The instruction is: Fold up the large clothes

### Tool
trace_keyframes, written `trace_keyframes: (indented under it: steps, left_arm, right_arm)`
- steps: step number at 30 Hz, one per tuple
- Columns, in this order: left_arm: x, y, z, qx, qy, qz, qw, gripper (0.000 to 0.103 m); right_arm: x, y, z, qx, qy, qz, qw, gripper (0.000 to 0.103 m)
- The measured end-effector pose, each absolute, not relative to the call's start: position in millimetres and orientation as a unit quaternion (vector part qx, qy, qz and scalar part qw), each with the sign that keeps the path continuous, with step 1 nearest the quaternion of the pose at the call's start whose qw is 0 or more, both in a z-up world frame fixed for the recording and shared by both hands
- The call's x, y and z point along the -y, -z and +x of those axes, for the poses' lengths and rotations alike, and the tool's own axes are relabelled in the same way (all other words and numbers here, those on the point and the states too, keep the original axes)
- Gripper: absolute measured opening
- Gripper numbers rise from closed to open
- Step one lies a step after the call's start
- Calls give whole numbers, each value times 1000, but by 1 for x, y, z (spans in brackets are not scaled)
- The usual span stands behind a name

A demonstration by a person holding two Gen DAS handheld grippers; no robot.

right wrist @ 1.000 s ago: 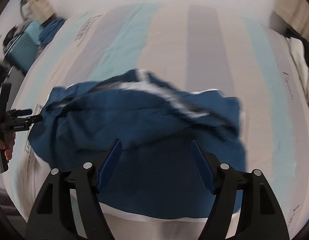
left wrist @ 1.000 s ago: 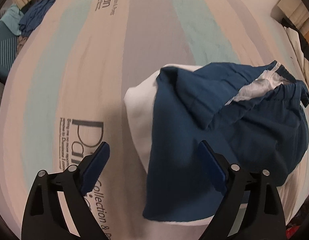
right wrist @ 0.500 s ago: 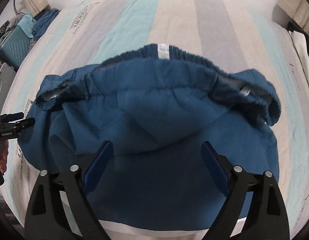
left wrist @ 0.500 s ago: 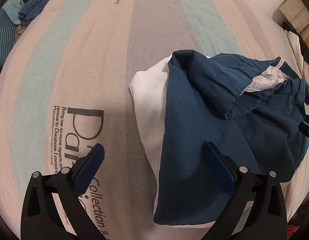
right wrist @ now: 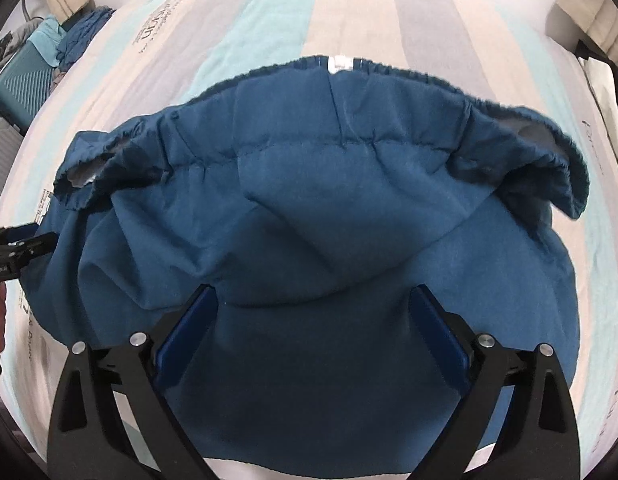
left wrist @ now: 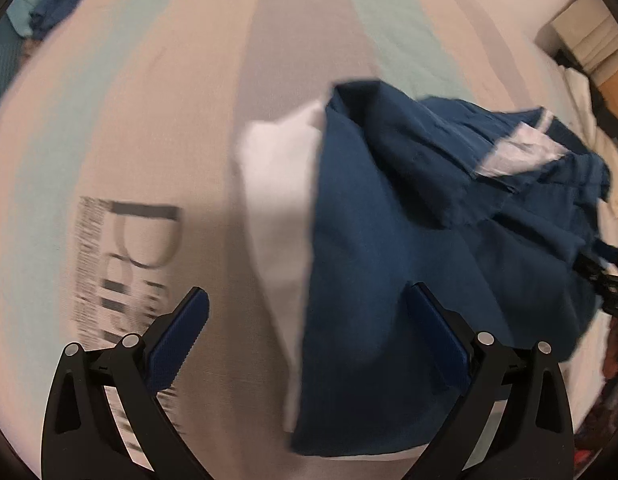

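Left gripper [left wrist: 307,318] jaws spread wide, nothing between them; its left blue pad [left wrist: 177,340] sits over the bedspread, its right pad over the near part of the blue shorts [left wrist: 389,280]. Right gripper [right wrist: 313,320] also wide apart, gripping nothing, both pads hovering over blue cloth in the right wrist view; contact with the fabric can't be confirmed. Blue shorts [right wrist: 329,220] lie bunched on the striped bedspread [right wrist: 269,12], filling most of the right wrist view, elastic gathered waistband [right wrist: 389,68] on the far side with a small white tag [right wrist: 341,62] at its middle. Waistband edge curls up at both ends, grey lining showing. In the left wrist view the shorts sit right of centre, partly covering a white garment [left wrist: 277,184] whose edge sticks out to the left and under the near hem. White patch [left wrist: 521,152] shows near the far top fold of the shorts. Left view is motion-blurred. Bedspread [left wrist: 169,100] has teal, grey and beige stripes with dark printed lettering [left wrist: 125,248] just beyond the left gripper's left pad. At the left edge of the right wrist view, the left gripper's black tip [right wrist: 17,248] sits just beside the shorts' edge. Far left, past the bed edge: teal suitcase [right wrist: 21,80] and a pile of blue clothes [right wrist: 83,34]. Far right: pale boxes or furniture [left wrist: 585,44], blurry.
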State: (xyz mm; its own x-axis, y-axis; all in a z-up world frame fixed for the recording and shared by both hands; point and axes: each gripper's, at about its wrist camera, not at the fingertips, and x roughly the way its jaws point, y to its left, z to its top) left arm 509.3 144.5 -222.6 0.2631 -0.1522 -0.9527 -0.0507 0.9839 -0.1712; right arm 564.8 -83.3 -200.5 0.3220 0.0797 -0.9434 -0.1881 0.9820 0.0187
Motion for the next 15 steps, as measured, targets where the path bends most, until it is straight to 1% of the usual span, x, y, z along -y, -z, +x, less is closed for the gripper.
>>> trace_keyframes:
  steps: [2,6,11,15]
  left_arm:
    - [-132,231,506,-611,42,-61,788,97]
    - [-143,249,506,-623,31,-110,774,98]
    - [-139,257,508,-626,34,-113,771,98]
    - [-135,262,511,-628,41,-124,767,95]
  right_arm:
    - [83,203,563,-576,-82,-47,812,93]
    - [84,206,562,-577,-86,-44,811,93]
    - [86,213,561,-579,-89,-41,810,94]
    - [87,218,558,-577,-87,-38,811,95]
